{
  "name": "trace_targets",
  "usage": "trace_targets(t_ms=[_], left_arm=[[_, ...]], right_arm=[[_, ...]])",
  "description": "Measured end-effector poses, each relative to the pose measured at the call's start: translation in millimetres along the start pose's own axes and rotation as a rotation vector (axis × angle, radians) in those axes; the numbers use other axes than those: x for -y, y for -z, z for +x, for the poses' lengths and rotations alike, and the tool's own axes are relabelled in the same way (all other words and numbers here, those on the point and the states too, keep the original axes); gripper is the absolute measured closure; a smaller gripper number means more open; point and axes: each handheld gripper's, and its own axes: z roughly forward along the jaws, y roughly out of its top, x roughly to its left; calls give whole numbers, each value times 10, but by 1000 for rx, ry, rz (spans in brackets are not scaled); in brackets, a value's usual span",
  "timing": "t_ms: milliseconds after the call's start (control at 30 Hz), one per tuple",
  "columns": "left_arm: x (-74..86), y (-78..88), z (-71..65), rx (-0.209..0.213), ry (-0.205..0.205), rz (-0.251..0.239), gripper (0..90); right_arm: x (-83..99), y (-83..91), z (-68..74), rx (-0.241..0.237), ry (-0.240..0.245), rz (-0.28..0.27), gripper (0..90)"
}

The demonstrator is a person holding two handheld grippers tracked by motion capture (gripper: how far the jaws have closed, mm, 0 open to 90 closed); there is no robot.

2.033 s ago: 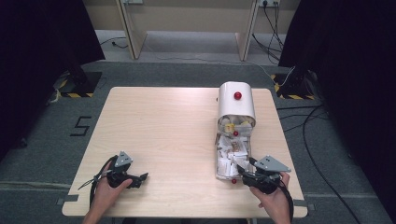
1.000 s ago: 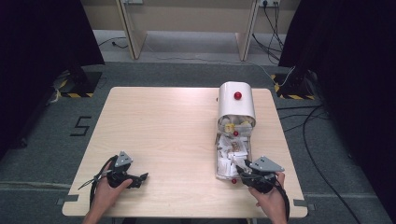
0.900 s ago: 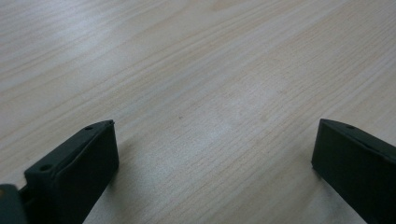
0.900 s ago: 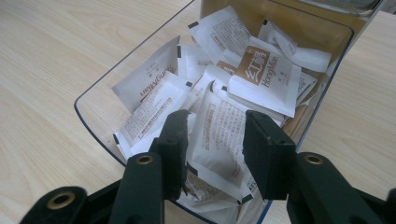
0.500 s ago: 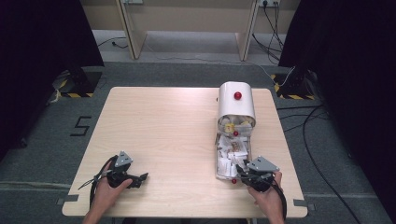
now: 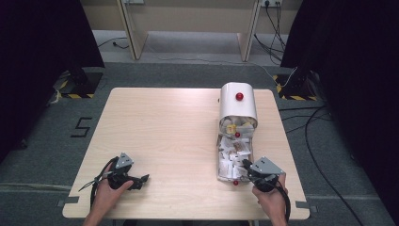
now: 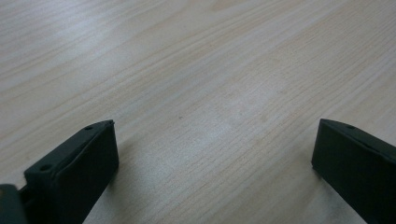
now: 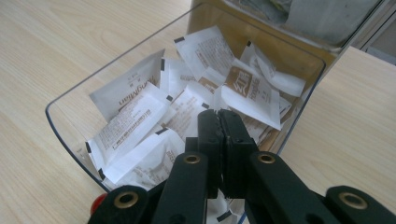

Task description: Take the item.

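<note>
The right gripper (image 6: 246, 164) hangs at the near end of the clear tray (image 6: 219, 165), tips over its near right corner. In the right gripper view its jaws are pressed flat together with nothing plainly between them. A corner of paper shows under the linkage, but I cannot tell if it is caught.

The tray (image 8: 70, 133) is full of white sachets (image 8: 135, 126), a loose heap with edges overlapping. From the jaw tips the pile spreads from about 9 o'clock round to 1 o'clock, with the nearest packets just under and left of the tips. The tray's long axis runs 12 to 6 across the table (image 6: 160, 132), from the white dispenser (image 6: 238, 104) with its red knob (image 6: 239, 96) at the far end to the right hand (image 6: 269, 200) at the near end. So any pick falls to the right side, I would judge, and the jaws must part first.

The left gripper (image 6: 140, 178) rests at 7 o'clock on the table, well apart from the tray. Its own view shows both jaws spread wide over bare wood (image 7: 201, 93).

The high view gives the layout and which hand is nearer. The right gripper view alone shows the closed jaws and how the sachets lie, some print-side up, one brown-marked sachet (image 8: 250, 91) just beyond the tips.
</note>
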Motion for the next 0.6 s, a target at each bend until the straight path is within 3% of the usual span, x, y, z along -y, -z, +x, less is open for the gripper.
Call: trace_targets(t_ms=[267,600], left_arm=[[0,0,0,0,0,0,0],[0,0,0,0,0,0,0]], right_arm=[[-95,132,-12,-8,-19,-61,891],[-151,193,-24,-22,-35,-91,890]])
